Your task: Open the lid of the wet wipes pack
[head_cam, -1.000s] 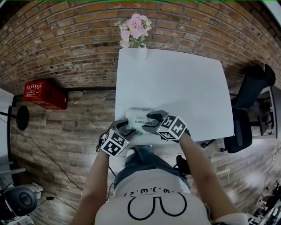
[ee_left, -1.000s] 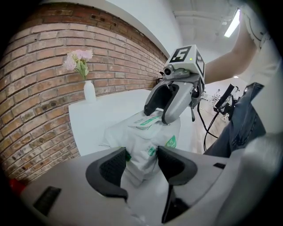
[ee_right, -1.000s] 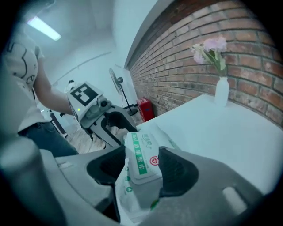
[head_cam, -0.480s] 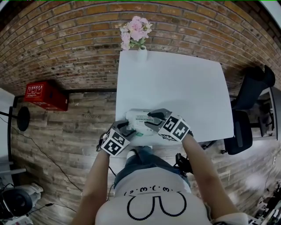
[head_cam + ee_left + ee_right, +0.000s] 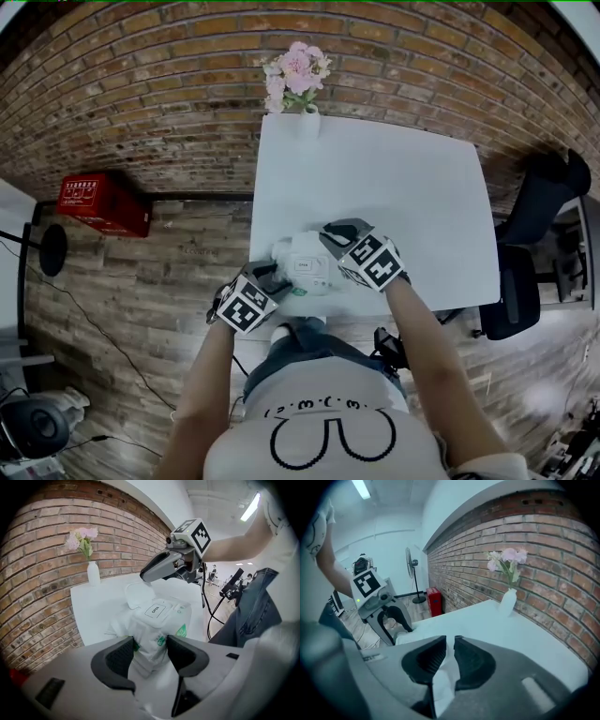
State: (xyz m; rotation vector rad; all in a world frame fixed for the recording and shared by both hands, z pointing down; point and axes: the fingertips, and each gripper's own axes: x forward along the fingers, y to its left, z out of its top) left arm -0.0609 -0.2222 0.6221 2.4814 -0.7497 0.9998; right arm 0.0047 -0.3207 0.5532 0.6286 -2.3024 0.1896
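Observation:
The white wet wipes pack (image 5: 305,267) (image 5: 159,625) lies near the front edge of the white table (image 5: 394,178). My left gripper (image 5: 277,278) (image 5: 150,651) is shut on the pack's near end and pins it down. The pack's lid (image 5: 136,595) (image 5: 443,686) stands lifted, hinged up on the far side, above a patch marked OPEN. My right gripper (image 5: 330,232) (image 5: 147,577) (image 5: 450,651) is over the pack's far part. Its jaws are closing, with the white lid edge pinched between the pads.
A white vase of pink flowers (image 5: 298,80) (image 5: 93,573) (image 5: 507,599) stands at the table's far edge by the brick wall. A red box (image 5: 94,202) sits on the floor to the left, and a dark chair (image 5: 544,187) is to the right.
My right gripper has narrowed its jaws onto the lid and moved up and away over the pack, and the lid has swung up with it. The left gripper has stayed put.

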